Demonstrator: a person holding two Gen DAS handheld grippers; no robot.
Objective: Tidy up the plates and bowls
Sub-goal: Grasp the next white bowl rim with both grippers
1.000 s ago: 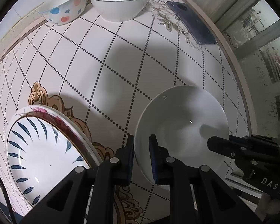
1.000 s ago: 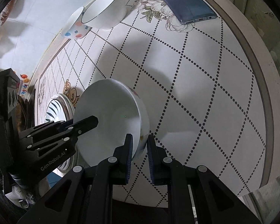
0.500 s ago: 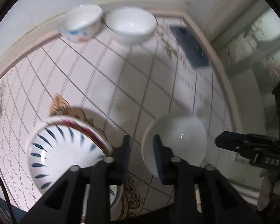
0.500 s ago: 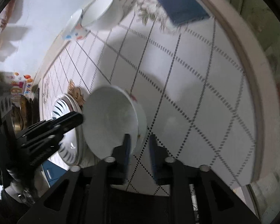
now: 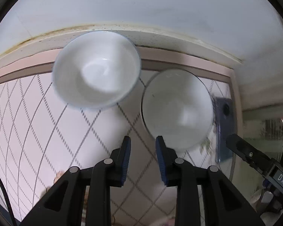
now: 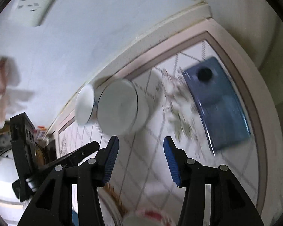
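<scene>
- Left gripper [image 5: 143, 146] hangs parted, holding nothing.
- Right gripper [image 6: 141, 148] gapes wide, empty.
- Two white ceramic bowls [image 5: 96, 73] sit near each other by the wall; blue phone [image 6: 217, 103] lies alongside.

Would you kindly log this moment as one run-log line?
left gripper: open, empty | right gripper: open, empty | two bowls, left bowl and right bowl, by wall | phone on table

A desk [image 5: 69, 131] covered in white cloth with a dotted diamond grid and pinkish-brown border is set against a plain white wall [image 5: 141, 9]. A grimy seam is seen along the wall's base. A wall socket plate [image 6: 34, 5] is mounted upper left, blurred.
</scene>
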